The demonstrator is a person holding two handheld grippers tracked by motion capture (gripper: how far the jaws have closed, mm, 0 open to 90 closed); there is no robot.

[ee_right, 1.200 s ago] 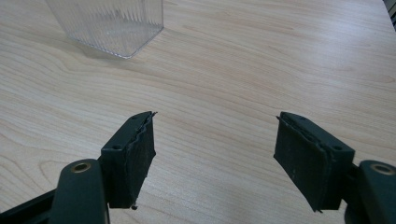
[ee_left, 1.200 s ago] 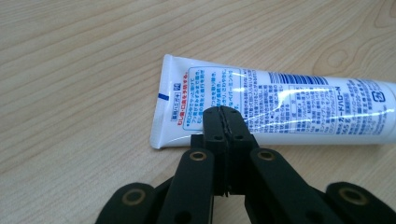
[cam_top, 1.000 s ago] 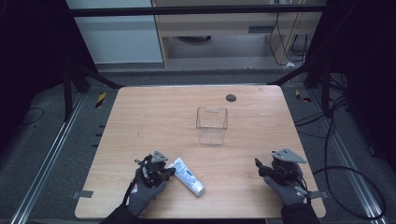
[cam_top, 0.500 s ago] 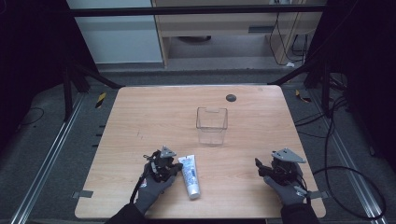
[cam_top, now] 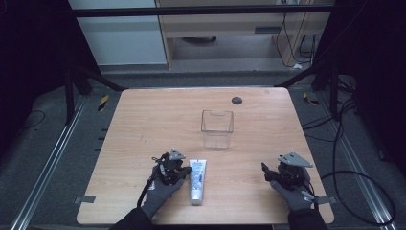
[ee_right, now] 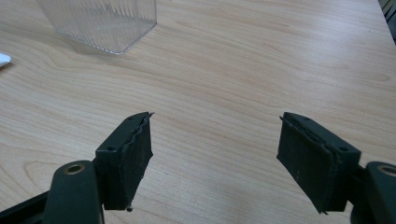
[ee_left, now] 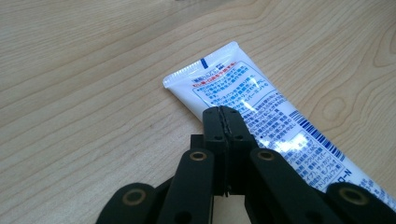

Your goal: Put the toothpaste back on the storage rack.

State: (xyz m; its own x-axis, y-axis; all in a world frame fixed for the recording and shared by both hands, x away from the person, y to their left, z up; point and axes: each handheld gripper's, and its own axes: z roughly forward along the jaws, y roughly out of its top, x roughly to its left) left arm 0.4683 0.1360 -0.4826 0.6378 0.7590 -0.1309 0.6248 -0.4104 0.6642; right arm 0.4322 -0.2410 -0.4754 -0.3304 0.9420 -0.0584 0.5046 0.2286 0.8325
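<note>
Table (cam_top: 143,120) pale wood | floor (cam_top: 43,143) grey | room dark

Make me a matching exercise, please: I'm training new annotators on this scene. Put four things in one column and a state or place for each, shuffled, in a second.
Things:
1. left tongs
2. right tongs
3. toothpaste tube
4. clear plastic container

States or places:
A. upright, near the table's middle
B. jaws spread wide over bare wood
C. lying flat near the front edge
D. jaws pressed together, tips at the tube

Pairs: 1-D, 2-B, 3-C, 4-A
</note>
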